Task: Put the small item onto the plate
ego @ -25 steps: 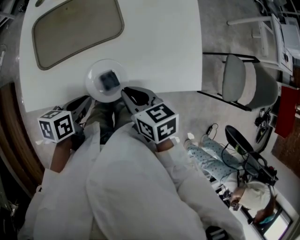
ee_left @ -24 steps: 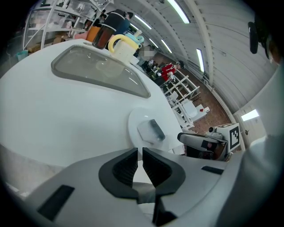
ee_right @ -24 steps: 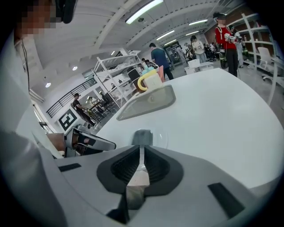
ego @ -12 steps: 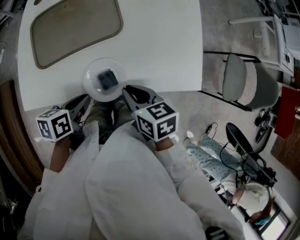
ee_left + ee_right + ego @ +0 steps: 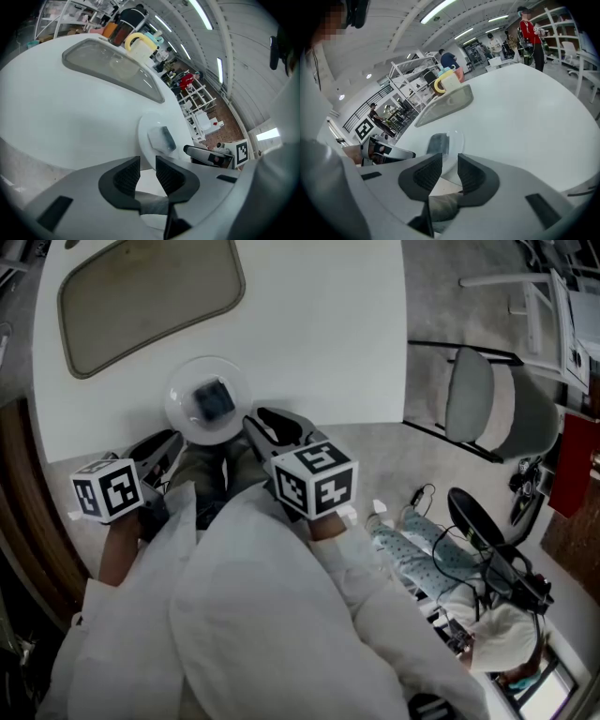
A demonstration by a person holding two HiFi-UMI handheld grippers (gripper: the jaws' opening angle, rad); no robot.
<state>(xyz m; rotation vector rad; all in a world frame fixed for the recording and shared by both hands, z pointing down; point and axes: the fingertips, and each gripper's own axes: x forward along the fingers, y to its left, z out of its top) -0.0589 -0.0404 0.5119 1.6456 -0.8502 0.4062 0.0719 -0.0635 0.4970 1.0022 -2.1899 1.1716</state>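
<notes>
**Both grippers empty, small item on the plate**

Left gripper (image 5: pixel 147 166): fingers (image 5: pixel 127 176) slightly apart, narrow gap, nothing between them. Only bench surface and a bit of plate rim show through the gap.

Right gripper (image 5: pixel 450 164): same state. Fingers (image 5: pixel 426 173) are a narrow gap apart, holding nothing and clamped on nothing.

Head view: left gripper (image 5: pixel 167 442) sits off the near edge of the bench (image 5: pixel 319 334), over the person's lap, below and left of the plate. Right gripper (image 5: pixel 265 420) has its tips at the bench edge, just beside the plate's near-right rim. Can't tell from here whether they touch it.

Plate (image 5: pixel 187 418): round, pale, flat on the bench, close to the near edge, between the two grippers. The small item (image 5: pixel 212 399) is a grey blocky piece that lies on the plate, roughly centred. It shows the same way from both grippers: left sees plate (image 5: pixel 150 126) with item (image 5: pixel 162 139), right sees plate (image 5: pixel 459 136) with item (image 5: pixel 438 143).

Further out is a shallow grey tray (image 5: pixel 150 296) with rounded corners, on the far left of the bench, well apart from the plate. A jug with a yellow handle (image 5: pixel 138 44) stands past the tray's far end.

Off the bench, a grey chair (image 5: pixel 478 399) stands to the right on the floor.
</notes>
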